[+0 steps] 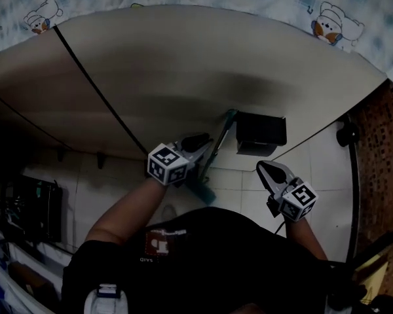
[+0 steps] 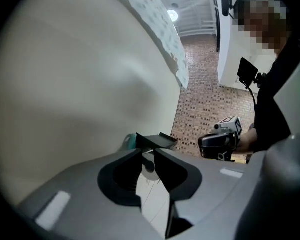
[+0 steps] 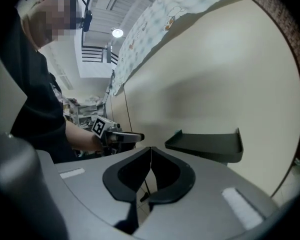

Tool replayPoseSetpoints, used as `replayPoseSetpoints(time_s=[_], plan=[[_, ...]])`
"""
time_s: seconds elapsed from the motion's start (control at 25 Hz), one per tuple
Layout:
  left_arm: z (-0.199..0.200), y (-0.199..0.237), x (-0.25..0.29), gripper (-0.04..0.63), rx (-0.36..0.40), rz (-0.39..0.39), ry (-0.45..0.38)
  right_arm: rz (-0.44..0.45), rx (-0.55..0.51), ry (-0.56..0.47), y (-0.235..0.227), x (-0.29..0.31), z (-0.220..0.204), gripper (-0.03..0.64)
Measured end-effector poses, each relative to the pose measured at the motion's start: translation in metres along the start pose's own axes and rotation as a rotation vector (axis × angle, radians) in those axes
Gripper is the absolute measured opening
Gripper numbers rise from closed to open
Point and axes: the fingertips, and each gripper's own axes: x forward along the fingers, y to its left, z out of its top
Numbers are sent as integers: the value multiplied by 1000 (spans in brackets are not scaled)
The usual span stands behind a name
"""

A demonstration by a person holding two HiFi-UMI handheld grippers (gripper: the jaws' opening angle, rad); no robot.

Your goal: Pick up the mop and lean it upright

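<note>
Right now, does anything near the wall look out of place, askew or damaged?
Nothing looks spilled or damaged. Only the teal mop stands out mildly: it slants toward the wall beside the black tray rather than standing straight.

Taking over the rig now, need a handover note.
Grippers: left gripper jaws slightly apart, nothing between them, close to the mop; right gripper jaws shut, empty, off to the side.
Things: mop's teal handle seems to lean on the wall, beside a black dustpan.
Done: mop apparently leaned upright.
Left: confirm it stands, back both grippers off.
</note>
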Motion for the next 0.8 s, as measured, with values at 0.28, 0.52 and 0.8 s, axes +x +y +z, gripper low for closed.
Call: replayPoseSetpoints(time_s=[0.28, 0.52, 0.8], plan=[[-26, 26, 83, 182, 63, 16, 130, -69, 53, 18, -23, -29, -25, 18], [-50, 53, 118, 195, 55, 86, 198, -115, 91, 31, -31, -42, -42, 20], [-52, 60, 122, 153, 148, 139, 180, -150, 117, 54, -38, -52, -57, 20]])
